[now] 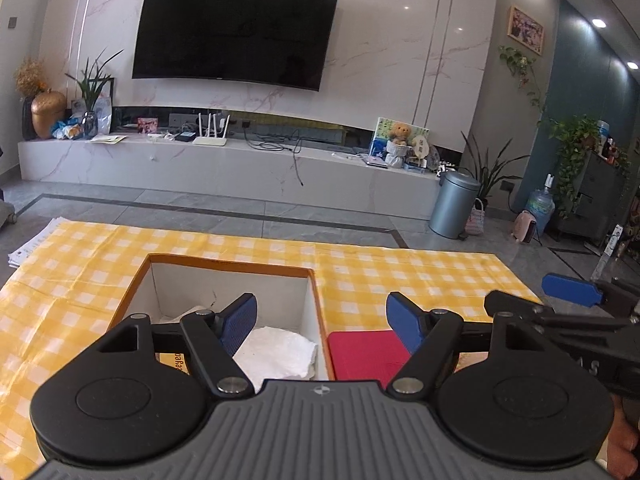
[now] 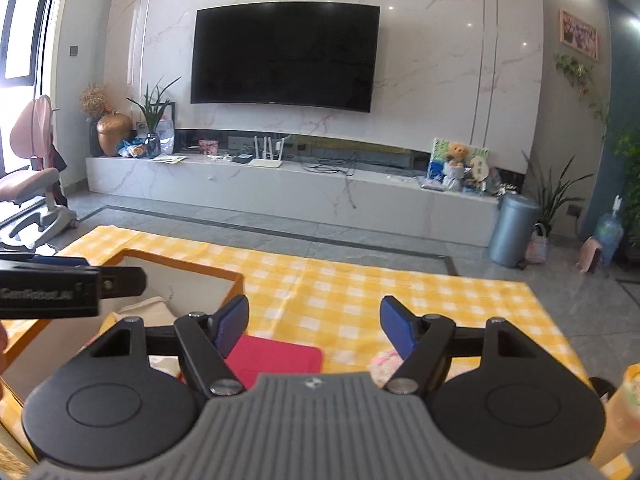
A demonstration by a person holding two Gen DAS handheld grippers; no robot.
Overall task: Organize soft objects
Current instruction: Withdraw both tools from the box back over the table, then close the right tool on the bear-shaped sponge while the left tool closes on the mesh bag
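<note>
An orange-rimmed box [image 1: 230, 261] stands on the yellow checked cloth, and a crumpled white cloth [image 1: 276, 354] lies inside it. My left gripper [image 1: 322, 322] hovers open over the box's right wall, holding nothing. A folded red cloth [image 1: 362, 352] lies just right of the box. In the right wrist view the red cloth [image 2: 276, 358] sits below my right gripper [image 2: 314, 326], which is open and holds nothing. A pink-and-white soft item [image 2: 382, 362] lies under its right finger. A beige cloth [image 2: 148, 306] shows inside the box [image 2: 180, 264].
The yellow checked cloth [image 1: 400, 272] covers the table, whose far edge meets grey floor. A yellow-orange item [image 2: 622, 412] stands at the near right. The right gripper's blue finger [image 1: 572, 289] reaches in beside my left one. A TV bench, bin and plants stand far off.
</note>
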